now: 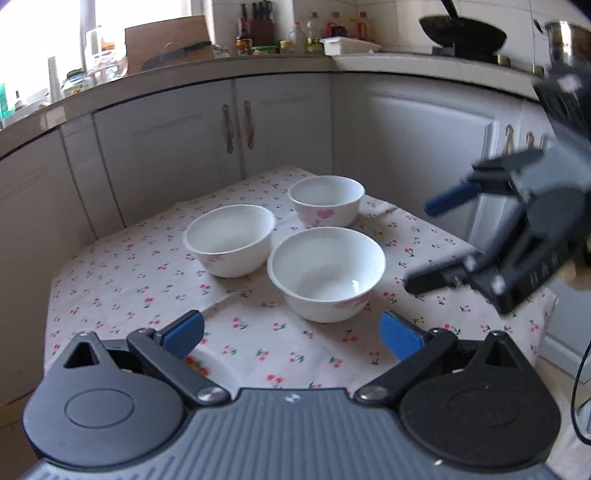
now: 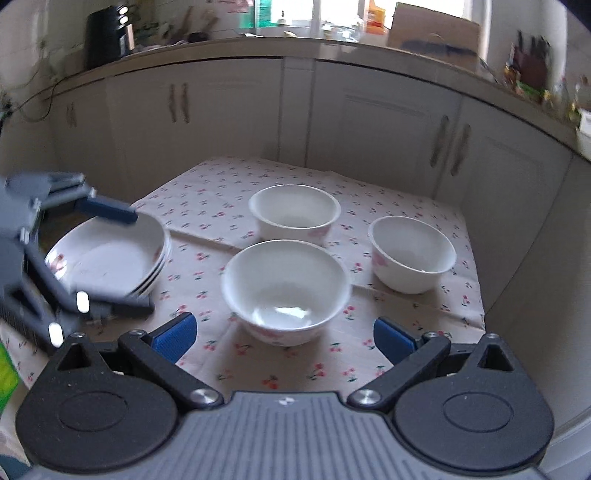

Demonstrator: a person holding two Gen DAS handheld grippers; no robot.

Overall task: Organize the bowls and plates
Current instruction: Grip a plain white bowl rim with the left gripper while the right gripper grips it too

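Observation:
Three white bowls with pink flowers stand apart on the cherry-print tablecloth [image 1: 258,332]: a near bowl [image 1: 326,273] [image 2: 286,291], a left bowl [image 1: 229,239] [image 2: 294,214] and a far bowl [image 1: 326,200] [image 2: 412,253]. A stack of white plates [image 2: 110,254] sits at the table's left; its rim shows under my left finger [image 1: 207,365]. My left gripper [image 1: 291,334] is open and empty, hovering before the near bowl; it also shows blurred over the plates [image 2: 129,258]. My right gripper [image 2: 282,338] is open and empty, just short of the near bowl; it also shows right of the bowls [image 1: 424,247].
White kitchen cabinets [image 1: 236,122] wrap closely around the table's far sides. The counter above holds bottles [image 1: 314,37], a cardboard box [image 1: 166,44], a black wok [image 1: 461,35] and a white tray [image 1: 349,45]. The table's right edge [image 2: 476,258] drops off near the cabinets.

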